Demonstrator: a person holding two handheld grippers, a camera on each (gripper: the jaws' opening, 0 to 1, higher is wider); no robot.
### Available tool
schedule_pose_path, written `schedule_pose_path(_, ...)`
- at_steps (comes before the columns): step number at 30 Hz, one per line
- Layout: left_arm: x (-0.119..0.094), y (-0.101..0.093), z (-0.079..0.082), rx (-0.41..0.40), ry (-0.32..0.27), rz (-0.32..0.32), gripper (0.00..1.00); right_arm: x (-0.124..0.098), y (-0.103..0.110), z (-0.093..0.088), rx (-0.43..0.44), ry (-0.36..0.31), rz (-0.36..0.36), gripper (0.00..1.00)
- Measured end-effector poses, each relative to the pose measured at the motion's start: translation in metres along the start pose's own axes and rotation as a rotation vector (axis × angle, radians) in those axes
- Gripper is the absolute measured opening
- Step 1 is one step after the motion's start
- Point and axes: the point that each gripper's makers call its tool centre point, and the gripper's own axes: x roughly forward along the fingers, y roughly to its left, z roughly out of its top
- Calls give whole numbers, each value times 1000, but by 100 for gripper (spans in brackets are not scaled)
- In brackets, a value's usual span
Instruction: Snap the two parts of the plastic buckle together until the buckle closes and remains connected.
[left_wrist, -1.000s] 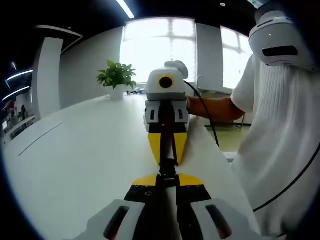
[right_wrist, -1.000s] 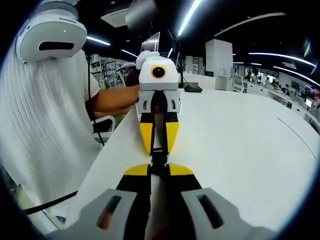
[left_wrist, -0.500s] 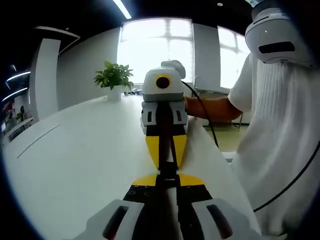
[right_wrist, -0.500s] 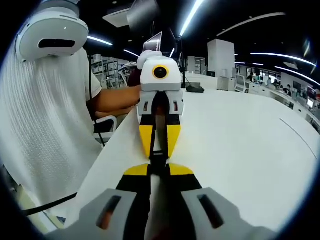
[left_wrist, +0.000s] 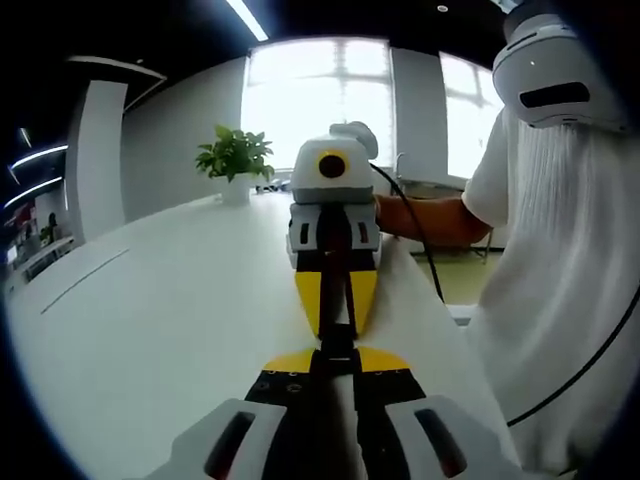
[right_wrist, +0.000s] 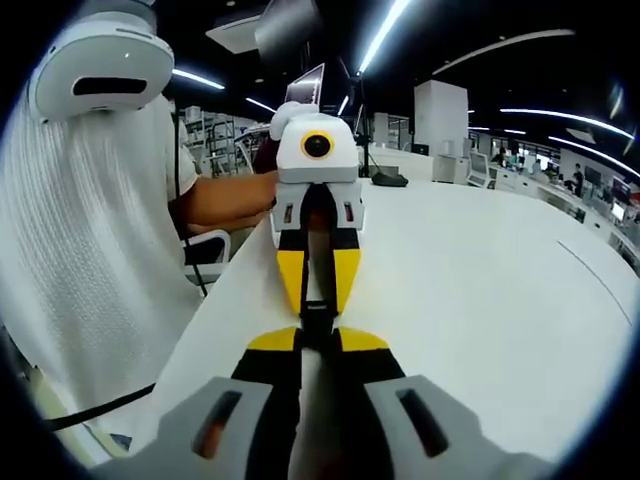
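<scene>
White laminate worktop (left_wrist: 150, 330) stretches beneath both tools, a small green potted plant (left_wrist: 234, 158) at its far end. Left tongs (left_wrist: 335, 365) and right tongs (right_wrist: 318, 340) meet tip to tip, each pair pressed together, pinching the dark plastic buckle (left_wrist: 336, 338) held between them above the worktop. A person in a white ribbed shirt (right_wrist: 80, 260) stands beside it.

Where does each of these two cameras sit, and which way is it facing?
Left gripper view: rides on the left gripper, looks along the table toward the right gripper and a plant; a white sleeve shows.
Right gripper view: rides on the right gripper, facing the left gripper.
Shared: buckle, table, person.
</scene>
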Motion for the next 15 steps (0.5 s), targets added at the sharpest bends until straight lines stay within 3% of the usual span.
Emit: schedule_pose_path(15,-7,-7,-2,-7,6,23,11,-7,-10,-5,3,19,-59,12)
